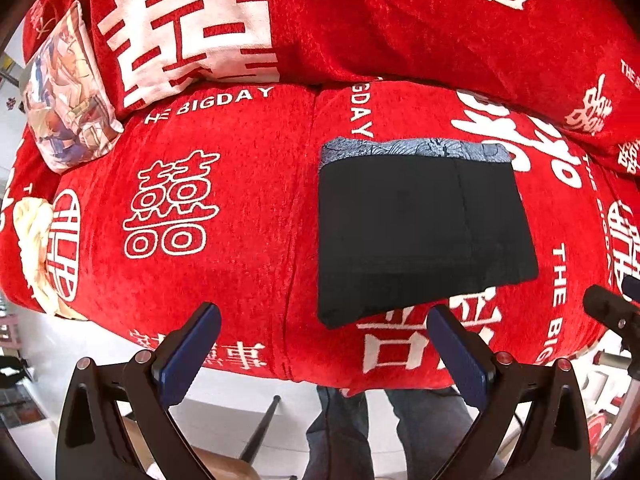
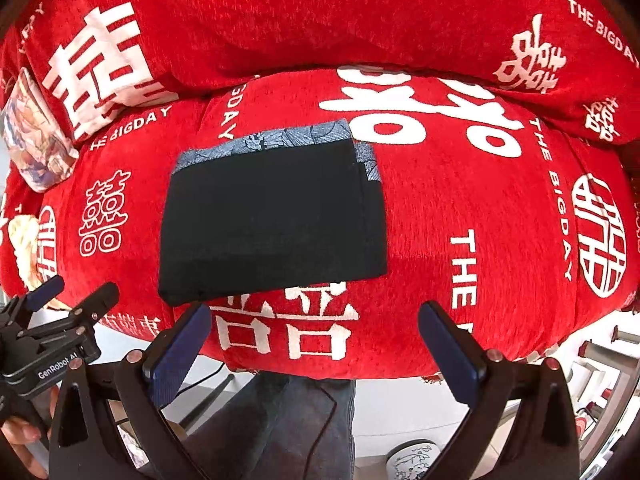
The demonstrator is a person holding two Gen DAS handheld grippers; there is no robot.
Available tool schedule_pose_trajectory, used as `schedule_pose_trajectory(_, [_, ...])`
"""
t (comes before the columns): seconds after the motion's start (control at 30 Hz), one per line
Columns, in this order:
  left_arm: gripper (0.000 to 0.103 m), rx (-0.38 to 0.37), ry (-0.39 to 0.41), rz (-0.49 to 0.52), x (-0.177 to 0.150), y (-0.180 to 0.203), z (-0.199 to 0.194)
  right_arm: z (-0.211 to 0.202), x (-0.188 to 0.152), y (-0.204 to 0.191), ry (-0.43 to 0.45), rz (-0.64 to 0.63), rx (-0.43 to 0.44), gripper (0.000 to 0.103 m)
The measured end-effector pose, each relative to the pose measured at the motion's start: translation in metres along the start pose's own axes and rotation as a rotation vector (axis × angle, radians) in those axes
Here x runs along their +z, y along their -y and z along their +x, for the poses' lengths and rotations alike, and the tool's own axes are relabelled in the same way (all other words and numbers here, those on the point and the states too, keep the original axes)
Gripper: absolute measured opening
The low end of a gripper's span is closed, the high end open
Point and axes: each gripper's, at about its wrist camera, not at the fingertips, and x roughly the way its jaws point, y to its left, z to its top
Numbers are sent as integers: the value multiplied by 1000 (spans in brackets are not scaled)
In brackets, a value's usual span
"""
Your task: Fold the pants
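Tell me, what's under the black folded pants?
The folded pants lie on the red sofa cover with white writing. A blue-gray patterned layer peeks out at the back edge. Anything else beneath is covered.

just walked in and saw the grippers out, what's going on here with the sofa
A person holds a two-finger gripper in each hand over a sofa covered in red fabric with white lettering. A pair of black pants with a blue-grey patterned waistband lies on the seat, folded into a compact rectangle. The left gripper and the right gripper are both open, hanging off the seat's front edge and touching nothing. The folding looks done.
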Motion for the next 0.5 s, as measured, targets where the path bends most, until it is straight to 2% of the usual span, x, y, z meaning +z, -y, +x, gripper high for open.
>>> schedule_pose_trajectory(0.33, [103,-14,45,15,-9,-13,-17,-11,-16,-13,24,29,-38,103])
schedule_pose_trajectory(0.5, [103,-8,55,18,-7,-6,-19,-14,-15,-11,23,19,-44,103])
